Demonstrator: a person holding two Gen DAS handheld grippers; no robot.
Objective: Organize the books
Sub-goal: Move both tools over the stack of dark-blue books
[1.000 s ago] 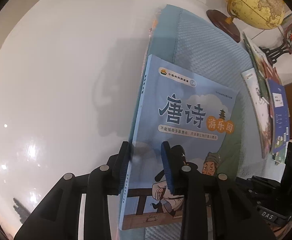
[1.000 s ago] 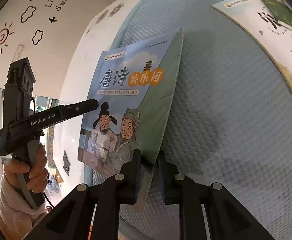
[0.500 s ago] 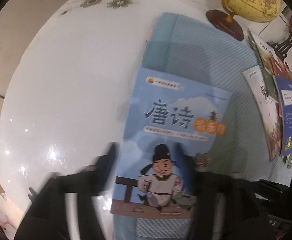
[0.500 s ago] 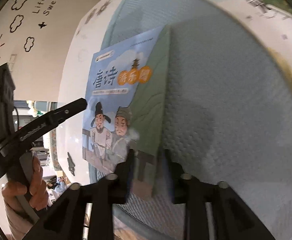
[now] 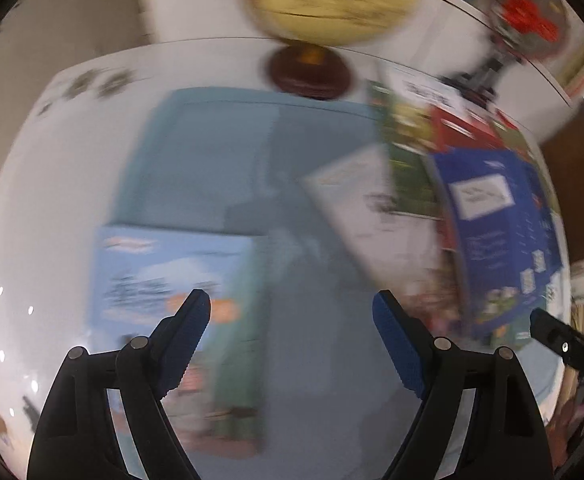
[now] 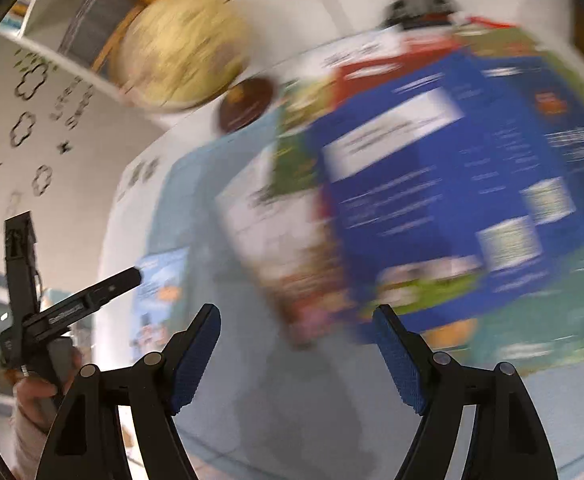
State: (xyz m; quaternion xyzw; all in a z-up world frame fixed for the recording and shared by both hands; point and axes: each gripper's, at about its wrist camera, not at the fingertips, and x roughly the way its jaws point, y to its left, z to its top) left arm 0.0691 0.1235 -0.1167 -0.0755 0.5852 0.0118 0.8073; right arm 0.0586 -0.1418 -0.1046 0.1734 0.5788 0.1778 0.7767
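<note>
Right gripper (image 6: 295, 354): spread wide, gripping nothing, above the blue mat (image 6: 292, 408).
Dark blue book (image 6: 451, 168): blurred, topmost of overlapping books, just ahead.
Light blue picture book (image 6: 158, 300): flat on mat, far left.
Left gripper (image 6: 72, 308): handheld, beside it.
Globe (image 6: 180, 60): behind.

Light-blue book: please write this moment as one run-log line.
left hand-held gripper: open | right hand-held gripper: open | light-blue book: flat on mat, ungripped

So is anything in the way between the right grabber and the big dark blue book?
Nothing visible blocks it. The right gripper is open and the dark blue book lies straight ahead on top of the pile, with only bare blue mat between. The picture is blurry, though.
</note>
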